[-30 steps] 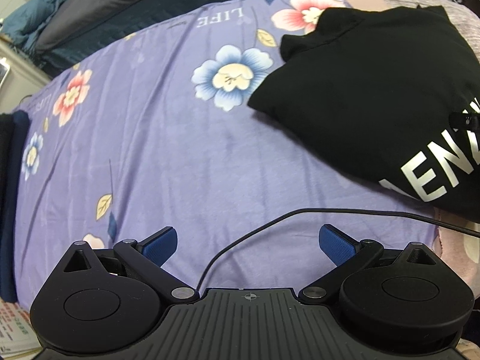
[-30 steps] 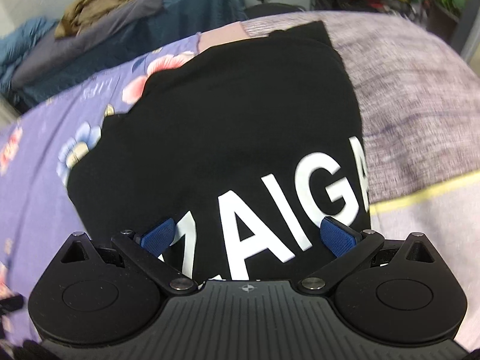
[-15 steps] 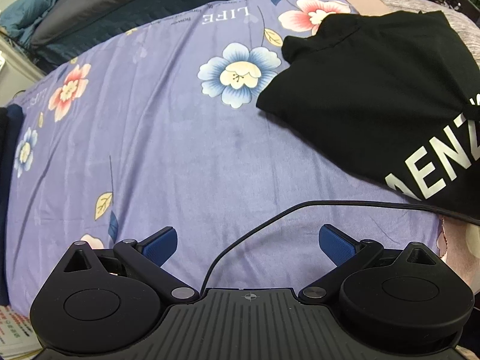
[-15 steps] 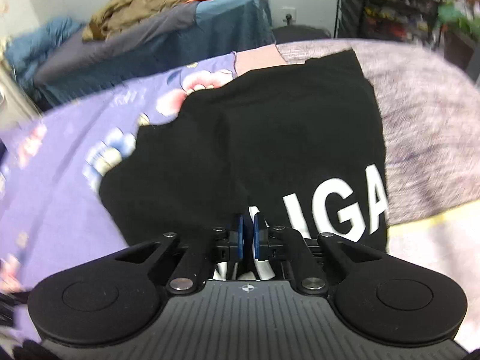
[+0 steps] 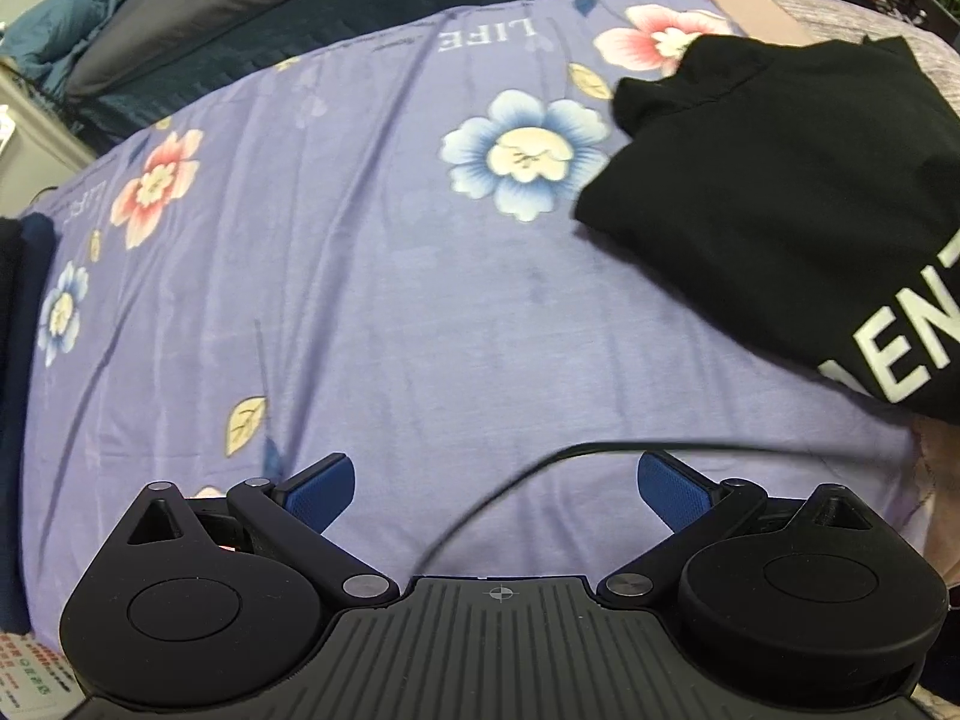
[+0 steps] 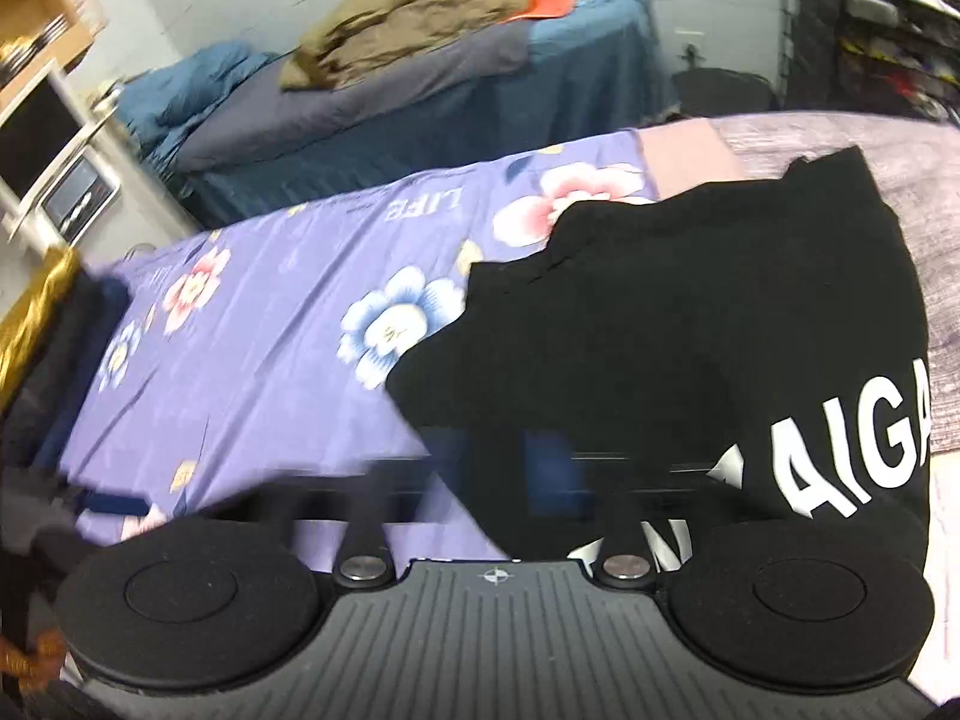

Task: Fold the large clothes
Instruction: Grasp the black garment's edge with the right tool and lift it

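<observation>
The folded black T-shirt with white lettering lies at the 2 o'clock side of the floral purple bedsheet, squared and resting free. Right gripper: jaws have just been opening and stand spread wide, blurred, nothing between them. Left gripper: fingers released, empty, above bare sheet with a black cable crossing between them. Judgement: the fold looks finished; withdraw clear of the cloth without snagging a hem, keeping the cable off it. Beyond, at 12 o'clock, a second bed carries an olive garment; dark clothing lies at 9 o'clock
</observation>
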